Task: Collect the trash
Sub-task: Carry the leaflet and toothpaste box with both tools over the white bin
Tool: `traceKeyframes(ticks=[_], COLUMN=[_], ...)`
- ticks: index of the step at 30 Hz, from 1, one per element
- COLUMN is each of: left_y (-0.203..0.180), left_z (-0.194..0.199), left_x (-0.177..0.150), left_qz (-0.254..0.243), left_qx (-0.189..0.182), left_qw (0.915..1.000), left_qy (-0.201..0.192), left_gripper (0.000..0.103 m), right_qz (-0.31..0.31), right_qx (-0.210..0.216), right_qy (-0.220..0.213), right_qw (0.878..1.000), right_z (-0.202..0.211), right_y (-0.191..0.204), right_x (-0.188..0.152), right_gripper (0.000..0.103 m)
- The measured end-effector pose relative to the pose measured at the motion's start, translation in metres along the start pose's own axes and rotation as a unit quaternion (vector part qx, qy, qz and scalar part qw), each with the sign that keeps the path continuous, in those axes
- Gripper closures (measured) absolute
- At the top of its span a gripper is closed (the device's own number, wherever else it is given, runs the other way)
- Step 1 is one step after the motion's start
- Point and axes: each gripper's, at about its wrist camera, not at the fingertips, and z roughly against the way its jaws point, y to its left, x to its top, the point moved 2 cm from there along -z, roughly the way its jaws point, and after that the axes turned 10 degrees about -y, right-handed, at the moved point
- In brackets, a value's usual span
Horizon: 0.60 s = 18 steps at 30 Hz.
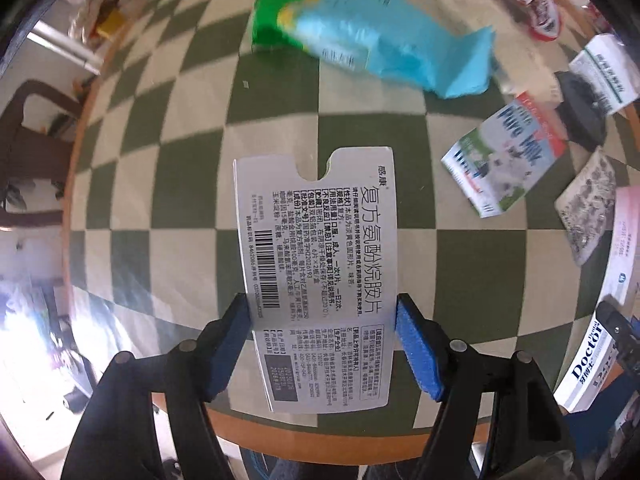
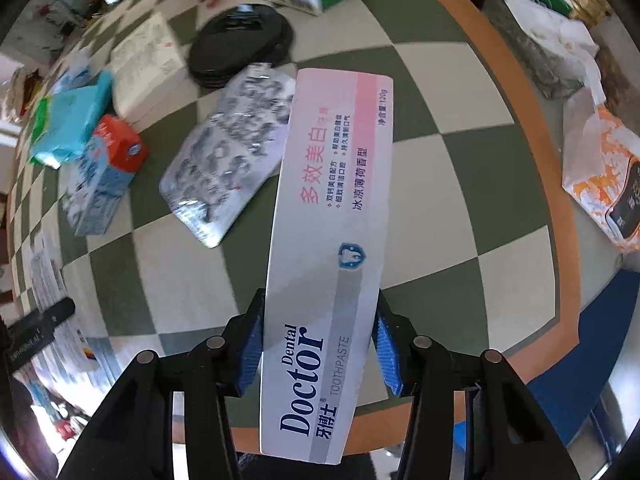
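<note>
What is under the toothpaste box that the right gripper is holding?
Below the toothpaste box lies the checkered tablecloth; its far end overlaps a silver blister pack. What lies directly beneath the box is covered.

Toothpaste box [image 2: 324,264]: "Dental Doctor TOOTHPASTE".

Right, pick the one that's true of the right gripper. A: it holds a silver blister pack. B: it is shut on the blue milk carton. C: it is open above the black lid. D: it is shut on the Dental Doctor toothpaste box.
D: the right gripper has its blue pads pressed against both sides of the toothpaste box, held above the checkered table.
</note>
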Motion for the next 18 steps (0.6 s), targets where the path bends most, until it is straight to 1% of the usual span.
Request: traceKeyframes(ticks=[1,3,4,5,7,9,10,11,13,14,16,18], left_y=[-0.016,-0.033,-0.039,-0.035,-0.038,-0.029,-0.032,-0.027,-0.029,-0.026,-0.002,0.008], left_z=[0.011,0.037,0.051,0.065,0.107,0.140,0.155,0.154,0.173,0.181,0.200,0.206], left_x=[0.002,0.009,0.009,0.006,0.001,-0.006,-0.010,-0.028,-0.038,-0.046,-0.070,-0.089], left_qz=[-0.002,-0.005,-0.005,-0.006,-0.008,-0.009,-0.007,-0.006,-0.005,-0.004,-0.002,0.001], left_qx=[-0.001,-0.007,-0.010,-0.014,-0.025,-0.037,-0.045,-0.052,-0.066,-0.075,-0.090,-0.106], left_qw=[1.0000,0.9995,0.9991,0.9987,0.9970,0.9950,0.9936,0.9924,0.9894,0.9878,0.9851,0.9833], left_qy=[-0.008,-0.029,-0.040,-0.049,-0.072,-0.093,-0.104,-0.112,-0.129,-0.137,-0.146,-0.148], left_gripper=[0.034,0.034,0.034,0.034,0.034,0.034,0.034,0.034,0.034,0.034,0.034,0.034], right_qz=[0.008,0.017,0.018,0.018,0.018,0.015,0.017,0.020,0.028,0.029,0.037,0.044], right_qx=[0.001,0.002,0.006,0.011,0.023,0.045,0.052,0.056,0.065,0.072,0.077,0.078], right_qy=[-0.009,-0.028,-0.037,-0.046,-0.070,-0.097,-0.111,-0.120,-0.135,-0.139,-0.145,-0.150], right_qw=[1.000,0.999,0.999,0.999,0.997,0.994,0.992,0.991,0.988,0.987,0.986,0.985], right_z=[0.009,0.016,0.024,0.032,0.051,0.076,0.092,0.098,0.128,0.136,0.151,0.163], right_y=[0.002,0.019,0.021,0.022,0.028,0.036,0.043,0.051,0.065,0.076,0.097,0.114], right_x=[-0.005,-0.010,-0.015,-0.018,-0.025,-0.032,-0.036,-0.037,-0.048,-0.058,-0.080,-0.107], right_gripper=[0.053,0.053,0.053,0.053,0.053,0.053,0.053,0.053,0.053,0.053,0.053,0.053])
